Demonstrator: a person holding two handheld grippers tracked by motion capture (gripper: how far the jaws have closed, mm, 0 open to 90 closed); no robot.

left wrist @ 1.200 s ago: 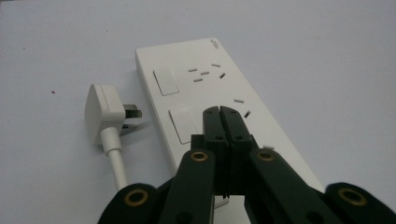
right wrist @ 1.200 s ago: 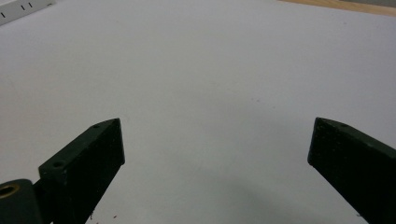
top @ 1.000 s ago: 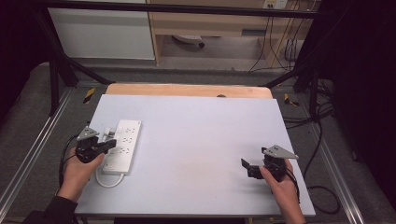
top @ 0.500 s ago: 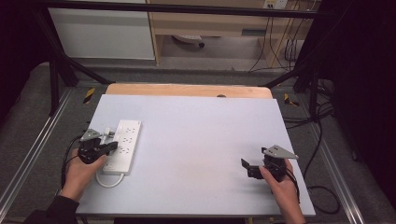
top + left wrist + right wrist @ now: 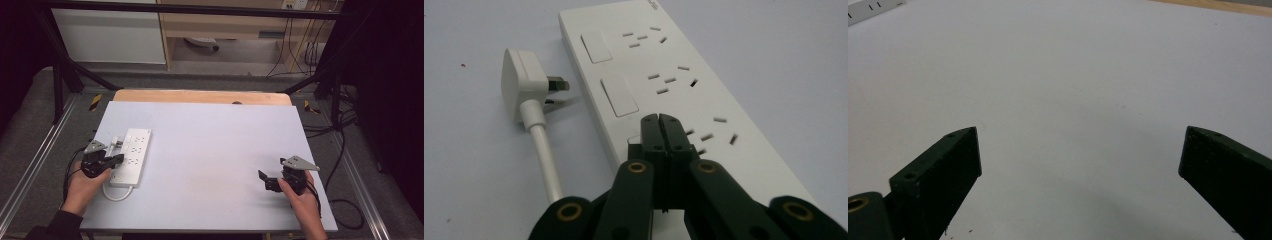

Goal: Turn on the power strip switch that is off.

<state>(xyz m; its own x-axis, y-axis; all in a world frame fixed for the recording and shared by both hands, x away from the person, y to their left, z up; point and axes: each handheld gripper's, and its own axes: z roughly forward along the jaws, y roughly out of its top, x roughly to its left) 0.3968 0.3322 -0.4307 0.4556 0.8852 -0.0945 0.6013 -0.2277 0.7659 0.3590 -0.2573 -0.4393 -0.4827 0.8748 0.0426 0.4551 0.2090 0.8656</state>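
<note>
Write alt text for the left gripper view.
The left gripper, jaws shut together, rests its tips on a white power strip beside a rocker switch. A white plug on its cable lies unplugged on the table alongside.

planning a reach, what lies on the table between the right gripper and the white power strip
Nothing: in the high view only bare pale tabletop lies between the right gripper and the white rectangular plastic power strip.

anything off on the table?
Nothing damaged or spilled. The power strip lies flat; its own plug lies loose beside it, unplugged. Left tool is shut over the strip's nearest switch.
</note>
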